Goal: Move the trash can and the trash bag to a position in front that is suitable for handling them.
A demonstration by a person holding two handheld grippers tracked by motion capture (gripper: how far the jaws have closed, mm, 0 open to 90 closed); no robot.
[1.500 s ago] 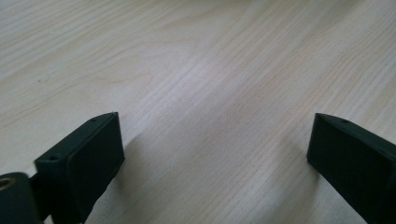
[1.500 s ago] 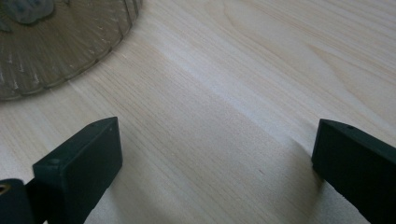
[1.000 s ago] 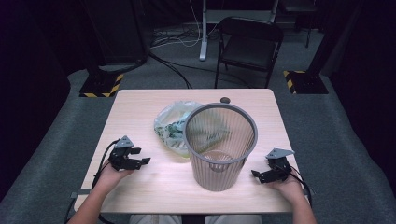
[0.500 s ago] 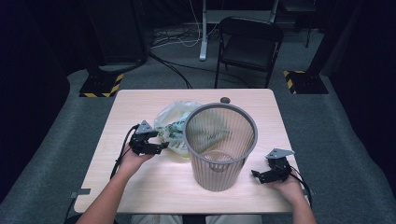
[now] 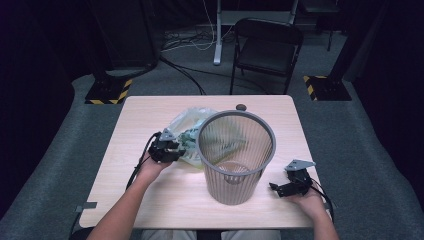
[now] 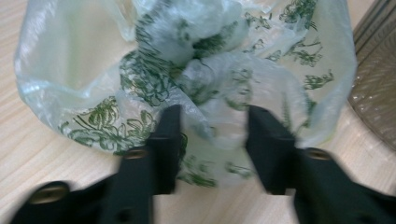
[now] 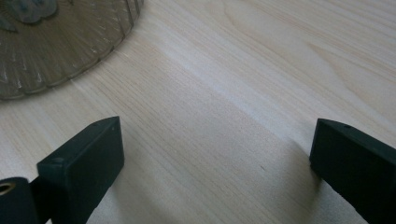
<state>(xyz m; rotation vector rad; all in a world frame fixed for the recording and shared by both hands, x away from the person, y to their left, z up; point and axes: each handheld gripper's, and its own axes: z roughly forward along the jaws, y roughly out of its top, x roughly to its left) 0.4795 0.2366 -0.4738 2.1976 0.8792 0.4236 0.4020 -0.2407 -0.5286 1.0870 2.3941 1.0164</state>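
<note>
Partly behind bin (image 5: 235, 155): bag (image 6: 187, 84), w/ left gripper (image 6: 212, 140) jaws apart; right gripper (image 7: 212, 154) wide.

No readable text or numbers — the bag (image 6: 196, 70) bears green drawings.

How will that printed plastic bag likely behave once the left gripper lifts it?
The plastic bag looks thin and crumpled, so probably floppy and light, sagging around the left gripper. Its glossy film may slip unless several folds are pinched.
</note>
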